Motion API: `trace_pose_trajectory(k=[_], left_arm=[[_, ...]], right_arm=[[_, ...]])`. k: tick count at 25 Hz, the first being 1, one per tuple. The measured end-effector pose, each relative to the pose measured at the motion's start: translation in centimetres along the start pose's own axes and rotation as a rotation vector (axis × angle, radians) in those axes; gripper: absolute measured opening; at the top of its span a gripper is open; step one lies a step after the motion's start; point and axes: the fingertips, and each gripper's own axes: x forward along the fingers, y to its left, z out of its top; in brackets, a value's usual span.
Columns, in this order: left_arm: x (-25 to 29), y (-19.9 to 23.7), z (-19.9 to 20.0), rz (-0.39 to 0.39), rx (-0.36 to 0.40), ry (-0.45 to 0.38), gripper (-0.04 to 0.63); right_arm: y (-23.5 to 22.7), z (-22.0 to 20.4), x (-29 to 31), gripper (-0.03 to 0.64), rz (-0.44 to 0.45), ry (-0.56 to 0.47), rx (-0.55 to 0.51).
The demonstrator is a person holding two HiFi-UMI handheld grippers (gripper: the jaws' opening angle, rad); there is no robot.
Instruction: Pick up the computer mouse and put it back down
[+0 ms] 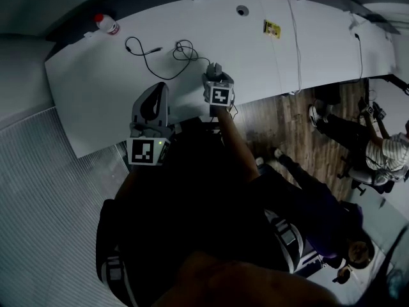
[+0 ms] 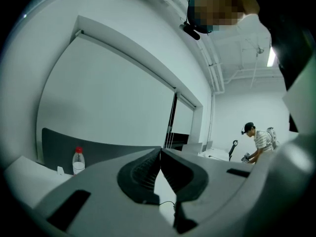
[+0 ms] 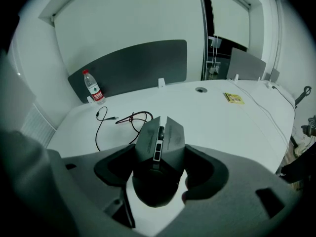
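Note:
A dark angular computer mouse (image 3: 159, 147) sits between the jaws of my right gripper (image 3: 160, 166), which is shut on its sides. In the head view the mouse (image 1: 215, 69) and right gripper (image 1: 216, 75) are near the front edge of the white table (image 1: 96, 88). I cannot tell whether the mouse rests on the table or hangs just above it. Its black cable (image 3: 118, 122) coils away to the far left (image 1: 156, 56). My left gripper (image 1: 160, 89) is held left of the mouse, tilted upward, shut and empty, tips touching (image 2: 160, 154).
A red-capped water bottle (image 1: 106, 23) stands at the table's far left corner (image 3: 92, 89). A yellow card (image 1: 271, 28) and a round cable hole (image 1: 241, 9) lie at the back right. A seated person (image 1: 377, 152) is on the wooden floor at right.

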Motion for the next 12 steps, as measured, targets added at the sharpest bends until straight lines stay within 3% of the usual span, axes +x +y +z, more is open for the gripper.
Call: trace_pose_trajectory(k=[12], left_arm=[[-1.0, 0.6, 0.8, -0.002, 0.001, -0.024, 0.006]], right_arm=[[0.6, 1.9, -2.3, 0.299, -0.013, -0.096, -0.027]])
